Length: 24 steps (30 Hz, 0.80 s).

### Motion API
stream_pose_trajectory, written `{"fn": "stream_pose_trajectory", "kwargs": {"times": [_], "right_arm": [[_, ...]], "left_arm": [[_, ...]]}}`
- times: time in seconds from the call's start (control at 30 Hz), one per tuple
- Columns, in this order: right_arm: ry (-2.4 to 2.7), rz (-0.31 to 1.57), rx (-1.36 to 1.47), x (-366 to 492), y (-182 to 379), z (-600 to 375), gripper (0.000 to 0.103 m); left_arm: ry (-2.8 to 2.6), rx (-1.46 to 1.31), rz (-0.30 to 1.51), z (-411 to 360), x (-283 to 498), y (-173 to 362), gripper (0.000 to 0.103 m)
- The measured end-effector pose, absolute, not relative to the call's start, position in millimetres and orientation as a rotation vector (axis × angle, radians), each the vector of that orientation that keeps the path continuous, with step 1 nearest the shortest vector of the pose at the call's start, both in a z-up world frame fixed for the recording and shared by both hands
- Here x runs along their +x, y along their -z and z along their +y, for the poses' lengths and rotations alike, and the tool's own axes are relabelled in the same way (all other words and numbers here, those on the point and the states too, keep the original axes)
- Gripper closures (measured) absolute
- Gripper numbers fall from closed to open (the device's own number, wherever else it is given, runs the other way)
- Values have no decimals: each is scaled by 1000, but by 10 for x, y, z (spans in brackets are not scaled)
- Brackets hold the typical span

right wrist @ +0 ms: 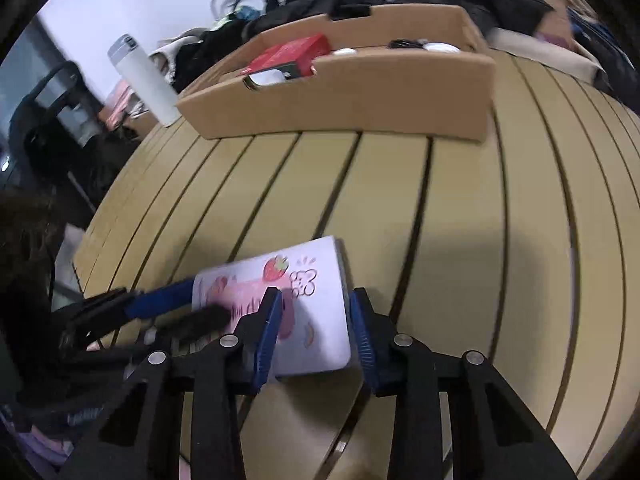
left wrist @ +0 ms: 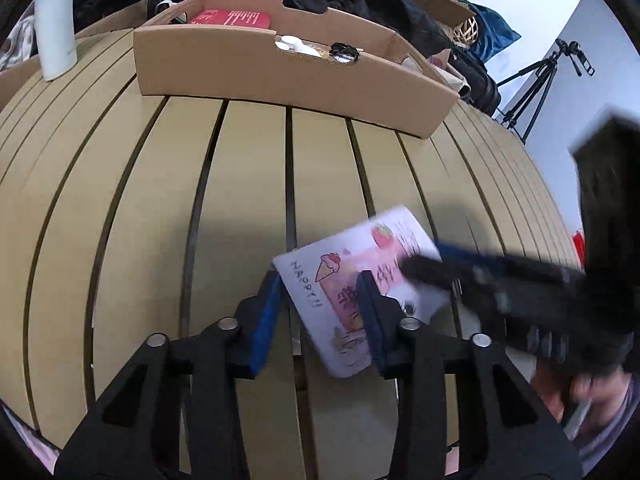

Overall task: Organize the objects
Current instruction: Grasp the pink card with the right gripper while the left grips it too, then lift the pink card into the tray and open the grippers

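Here, a small white illustrated card with pink drawings, a strawberry and the word "HAPPY!!" (left wrist: 352, 280) (right wrist: 308, 300) lay flat on the tan slatted wooden table (left wrist: 248, 200) (right wrist: 460, 220), near its front edge. The left gripper (left wrist: 320, 320) had its blue-padded fingers (left wrist: 266, 320) spread apart, straddling one end of the card without clamping it. The right gripper (right wrist: 314, 336) was likewise released, its blue pads (right wrist: 362, 336) set on either side of the card's other end; one finger overlapped the card's face and the other stood just beside its edge. Each gripper reached in from the side in the other's view, blurred. Farther back on the table stood a shallow open brown cardboard box (left wrist: 280, 76) (right wrist: 360, 92) holding a red rectangular package (left wrist: 232, 19) (right wrist: 292, 54) and some small white and dark items. A tall white insulated bottle (left wrist: 54, 20) (right wrist: 144, 80) stood upright beside the box.
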State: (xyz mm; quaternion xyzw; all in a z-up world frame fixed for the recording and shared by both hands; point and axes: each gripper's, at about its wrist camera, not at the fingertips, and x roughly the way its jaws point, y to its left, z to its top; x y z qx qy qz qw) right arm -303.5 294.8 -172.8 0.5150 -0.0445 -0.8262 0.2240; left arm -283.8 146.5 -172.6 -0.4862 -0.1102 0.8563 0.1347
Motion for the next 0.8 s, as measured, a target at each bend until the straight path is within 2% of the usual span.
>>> {"fn": "stream_pose_trajectory", "kwargs": {"times": [0.13, 0.23, 0.3, 0.37, 0.47, 0.53, 0.57, 0.63, 0.8], "right_arm": [[2389, -150, 1411, -2605, 1720, 2854, 66], [2443, -240, 1395, -2499, 1738, 2870, 66], [2437, -299, 1400, -2512, 1755, 2909, 67], [2428, -279, 1411, -2542, 1745, 2892, 67], [2443, -275, 1408, -2537, 1737, 2881, 72], [2463, -274, 1411, -2536, 1723, 2850, 82], [2483, -269, 1410, -2522, 1694, 2850, 82], [2512, -271, 1390, -2514, 1620, 2879, 84], [2548, -358, 1261, -2831, 1092, 3104, 85]], "left_arm": [[-2474, -1389, -326, 1444, -2815, 1742, 73], [-2468, -1410, -265, 1479, -2807, 1732, 63], [-2453, -1415, -235, 1464, -2777, 1730, 63], [-2433, -1420, -242, 1457, -2742, 1730, 71], [-2454, -1411, -231, 1474, -2665, 1709, 76], [-2458, -1401, -265, 1440, -2649, 1646, 82], [-2451, -1391, -302, 1406, -2649, 1597, 85], [-2445, -1342, -355, 1369, -2704, 1431, 88], [-2443, -1145, -359, 1453, -3166, 718, 88]]}}
